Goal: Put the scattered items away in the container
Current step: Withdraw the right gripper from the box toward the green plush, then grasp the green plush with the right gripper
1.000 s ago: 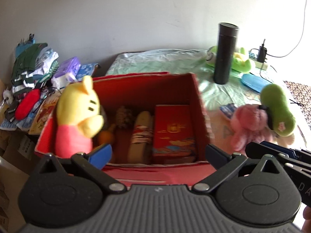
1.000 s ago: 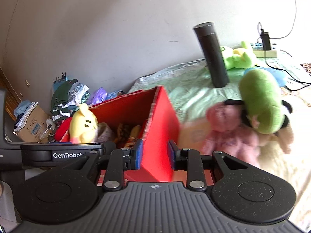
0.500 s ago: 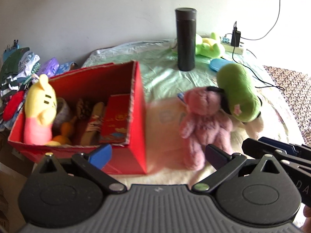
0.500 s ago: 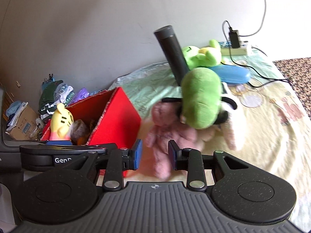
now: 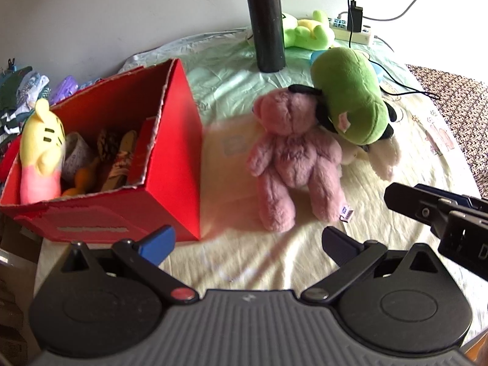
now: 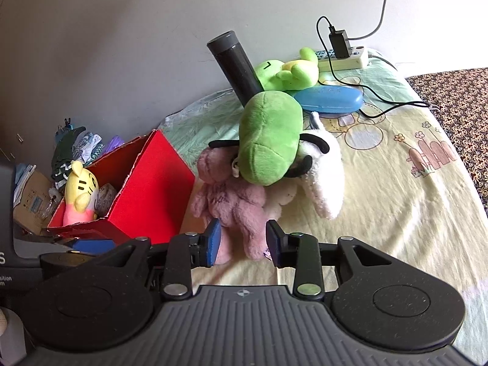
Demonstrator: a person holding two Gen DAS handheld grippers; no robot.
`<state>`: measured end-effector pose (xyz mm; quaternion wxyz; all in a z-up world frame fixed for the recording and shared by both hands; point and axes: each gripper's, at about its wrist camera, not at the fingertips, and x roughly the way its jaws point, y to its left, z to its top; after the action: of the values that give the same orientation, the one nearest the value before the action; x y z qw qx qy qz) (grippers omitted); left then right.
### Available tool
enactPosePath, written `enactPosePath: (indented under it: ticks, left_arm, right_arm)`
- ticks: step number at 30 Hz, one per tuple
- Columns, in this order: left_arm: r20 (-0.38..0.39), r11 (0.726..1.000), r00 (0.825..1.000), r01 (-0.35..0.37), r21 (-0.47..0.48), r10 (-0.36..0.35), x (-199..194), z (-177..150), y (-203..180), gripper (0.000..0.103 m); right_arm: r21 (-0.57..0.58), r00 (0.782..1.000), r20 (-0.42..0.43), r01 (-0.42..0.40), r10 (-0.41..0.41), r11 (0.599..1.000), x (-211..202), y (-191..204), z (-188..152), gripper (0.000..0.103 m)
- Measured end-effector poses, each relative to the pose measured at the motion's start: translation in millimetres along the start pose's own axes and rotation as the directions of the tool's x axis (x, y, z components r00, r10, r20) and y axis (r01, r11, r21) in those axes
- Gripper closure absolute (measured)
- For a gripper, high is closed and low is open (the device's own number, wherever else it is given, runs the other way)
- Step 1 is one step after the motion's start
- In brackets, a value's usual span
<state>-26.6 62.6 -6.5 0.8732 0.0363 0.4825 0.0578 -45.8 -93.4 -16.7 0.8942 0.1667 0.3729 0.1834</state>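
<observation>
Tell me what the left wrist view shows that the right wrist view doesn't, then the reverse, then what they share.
Left wrist only: the orange item deep in the red box, and the open left gripper.

Right wrist only: the whole blue case and the cardboard box beyond the bed.

Both: the pink teddy, green plush, yellow plush, black flask, power strip, and the right gripper, jaws opening, empty.

We see fuzzy pink plush bear [image 5: 294, 155] just ahead of our tongs, matt red cardboard box [image 5: 170, 140] left with torn edges, smooth dark flask [image 5: 267, 21] beyond, soft printed cloth sheet [image 6: 396, 201] underneath.
</observation>
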Motion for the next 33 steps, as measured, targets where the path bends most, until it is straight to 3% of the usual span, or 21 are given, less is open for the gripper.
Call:
enactPosePath:
  ticks: [6,15,18,26,33]
  left_arm:
    - [-0.002,1.000,1.000,0.009,-0.004,-0.009,2.9,3.0,-3.4,0.001]
    - [0.007,0.996,0.996,0.091,0.016,-0.091,15.4,17.1,-11.3,0.001]
    - [0.005,0.992,0.992,0.129,0.004,-0.129,21.9,28.7,-11.6,0.001]
    - [0.104,0.963,0.958,0.268,-0.012,-0.266,27.3,59.8,-17.6,0.002]
    - [0.139,0.920,0.912,0.391,-0.005,-0.387,43.5,71.3,-28.8,0.002]
  right_arm:
    - [0.002,1.000,-0.005,-0.008,0.008,1.000,1.6,-4.0,2.9,0.068]
    - [0.092,1.000,-0.012,0.002,-0.001,0.996,9.9,-25.8,19.2,0.067]
    - [0.115,1.000,0.007,0.020,-0.021,0.993,11.7,-34.2,32.5,0.061]
    - [0.261,1.000,0.020,-0.024,0.019,0.965,24.3,-61.9,64.7,0.059]
    - [0.299,0.998,-0.009,-0.057,0.063,0.953,51.1,-69.4,89.2,0.051]
